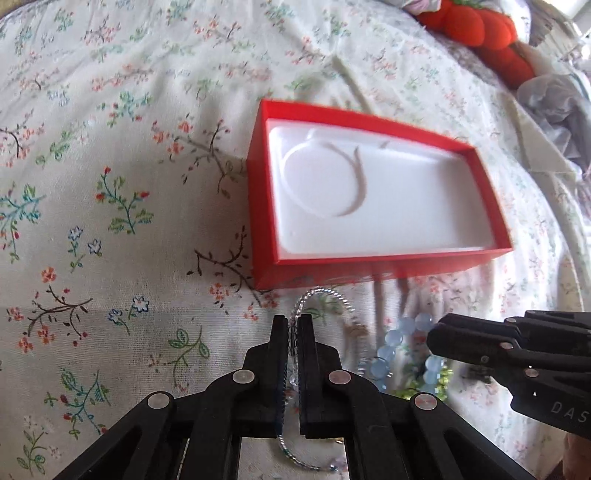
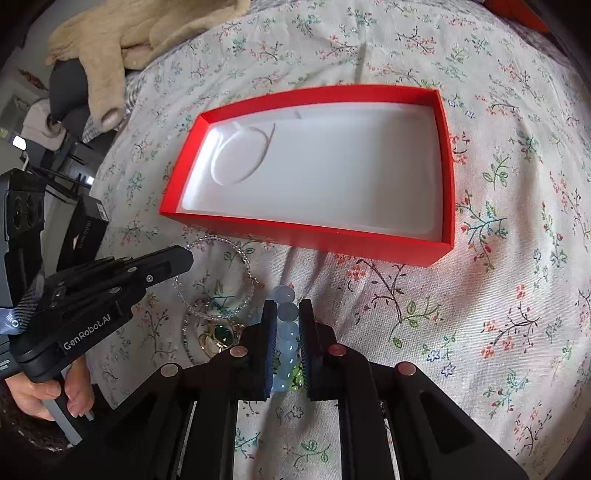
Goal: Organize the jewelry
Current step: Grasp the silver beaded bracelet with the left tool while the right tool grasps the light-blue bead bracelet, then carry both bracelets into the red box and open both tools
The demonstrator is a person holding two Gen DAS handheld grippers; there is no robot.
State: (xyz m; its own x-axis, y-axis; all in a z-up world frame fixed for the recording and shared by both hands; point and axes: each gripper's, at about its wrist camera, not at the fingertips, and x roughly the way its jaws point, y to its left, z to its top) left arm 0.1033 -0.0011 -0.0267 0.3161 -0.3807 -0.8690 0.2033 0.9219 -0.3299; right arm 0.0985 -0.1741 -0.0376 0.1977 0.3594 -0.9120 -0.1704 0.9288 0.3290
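A red box [image 1: 369, 267] with a white moulded liner lies open on the flowered bedsheet; it also shows in the right wrist view [image 2: 314, 236]. My left gripper [image 1: 293, 325] is shut on a clear beaded bracelet [image 1: 325, 295] just in front of the box; the bracelet also shows in the right wrist view [image 2: 240, 254]. My right gripper [image 2: 287, 310] is shut on a pale blue bead bracelet [image 2: 286, 295], seen also in the left wrist view [image 1: 393, 338]. A green-stone gold ring [image 2: 221, 334] and green beads [image 2: 297, 378] lie beside them.
A red plush toy [image 1: 480, 29] and grey cloth [image 1: 561, 114] lie at the bed's far right. A beige plush [image 2: 122, 40] lies at the far left, with dark furniture [image 2: 55, 173] beyond the bed's edge.
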